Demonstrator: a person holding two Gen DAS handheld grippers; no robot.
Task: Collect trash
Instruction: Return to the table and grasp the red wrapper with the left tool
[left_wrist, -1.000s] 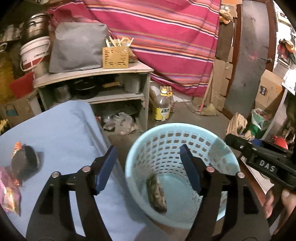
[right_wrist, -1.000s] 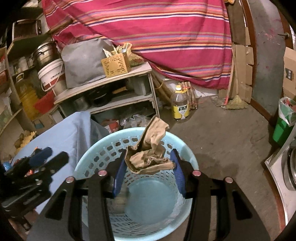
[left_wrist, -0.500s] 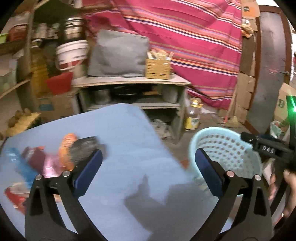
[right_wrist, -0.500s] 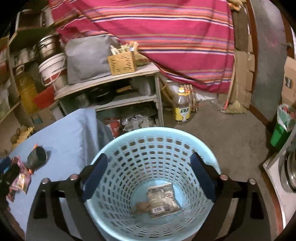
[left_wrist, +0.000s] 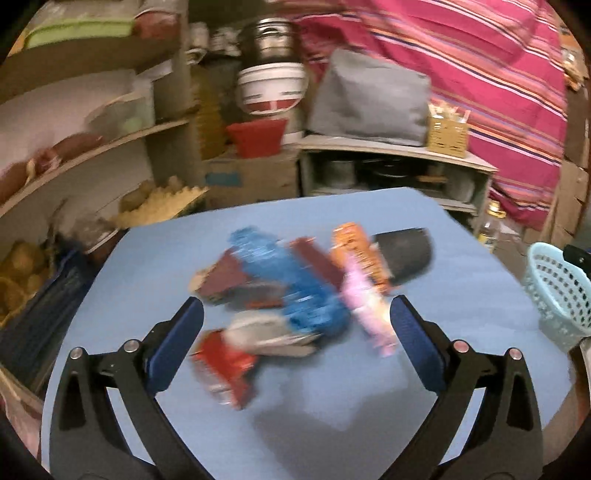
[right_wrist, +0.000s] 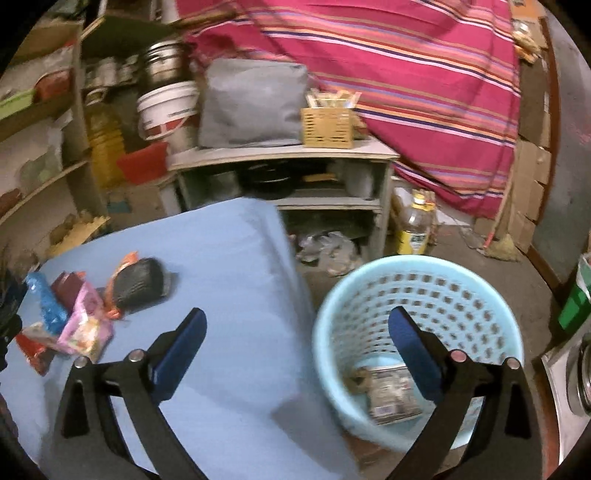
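Observation:
A pile of snack wrappers lies on the blue table (left_wrist: 461, 295): a blue wrapper (left_wrist: 295, 280), a pink one (left_wrist: 365, 306), an orange one (left_wrist: 358, 251), a red one (left_wrist: 225, 365) and a dark pouch (left_wrist: 406, 254). My left gripper (left_wrist: 295, 339) is open and empty just above the pile. My right gripper (right_wrist: 295, 347) is open and empty, over the table edge beside the light blue basket (right_wrist: 461, 280). A silver wrapper (right_wrist: 391, 395) and a brown scrap lie in the basket. The pile also shows in the right wrist view (right_wrist: 85, 325).
A grey shelf unit (right_wrist: 280, 155) with a grey bag (right_wrist: 255, 103) and a wicker box (right_wrist: 327, 125) stands behind the table. An oil bottle (right_wrist: 415, 225) stands on the floor. Shelves crowd the left. A striped cloth hangs behind.
My right gripper let the brown scrap fall into the basket and opened wide, then swung left. My left gripper swung left from the basket to over the wrapper pile.

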